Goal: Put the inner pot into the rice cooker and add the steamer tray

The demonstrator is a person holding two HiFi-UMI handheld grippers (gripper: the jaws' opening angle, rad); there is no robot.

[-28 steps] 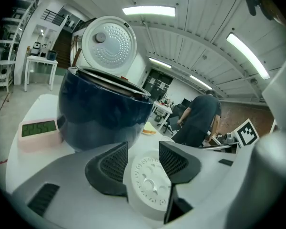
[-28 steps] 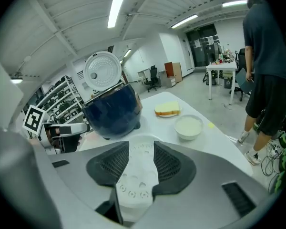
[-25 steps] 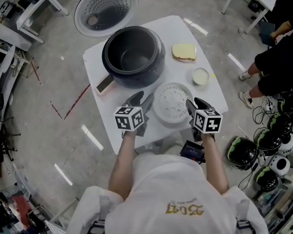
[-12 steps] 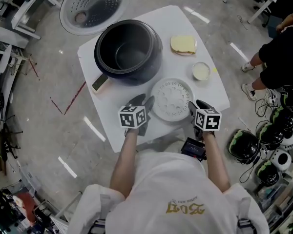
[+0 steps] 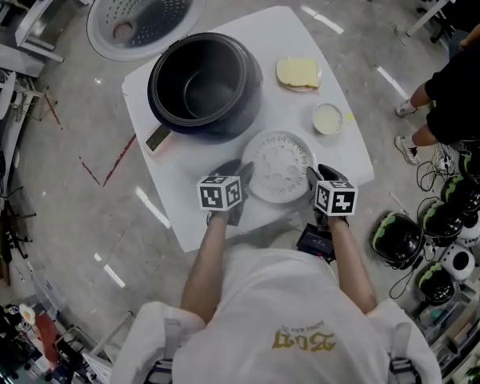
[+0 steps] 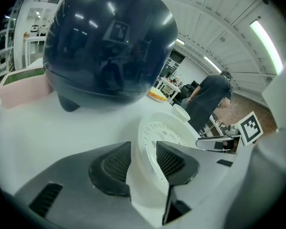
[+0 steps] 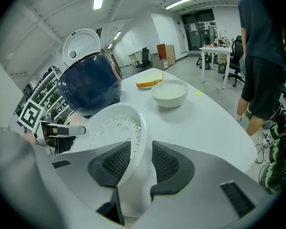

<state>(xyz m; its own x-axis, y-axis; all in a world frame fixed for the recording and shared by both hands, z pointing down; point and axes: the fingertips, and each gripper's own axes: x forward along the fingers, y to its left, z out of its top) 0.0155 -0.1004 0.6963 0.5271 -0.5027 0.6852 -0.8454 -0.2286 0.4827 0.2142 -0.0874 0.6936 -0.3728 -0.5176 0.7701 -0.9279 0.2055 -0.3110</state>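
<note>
The white perforated steamer tray lies flat on the white table, in front of the dark rice cooker. The cooker's lid is swung open at the back, and its inside looks dark and smooth. My left gripper straddles the tray's left rim, my right gripper its right rim. In the left gripper view the tray's rim stands between the pads of the left gripper. In the right gripper view the tray's rim sits inside the right gripper. Both pairs of jaws have just been closing and show no firm pinch.
A plate with bread and a small white bowl sit behind the tray to the right. A pink and green piece juts from the cooker's left. A person stands at the right, with helmets on the floor nearby.
Both grippers have sunk from above the tray's sides down to its rim. Their jaws now stand narrower around it. The tray itself lies where it was.
</note>
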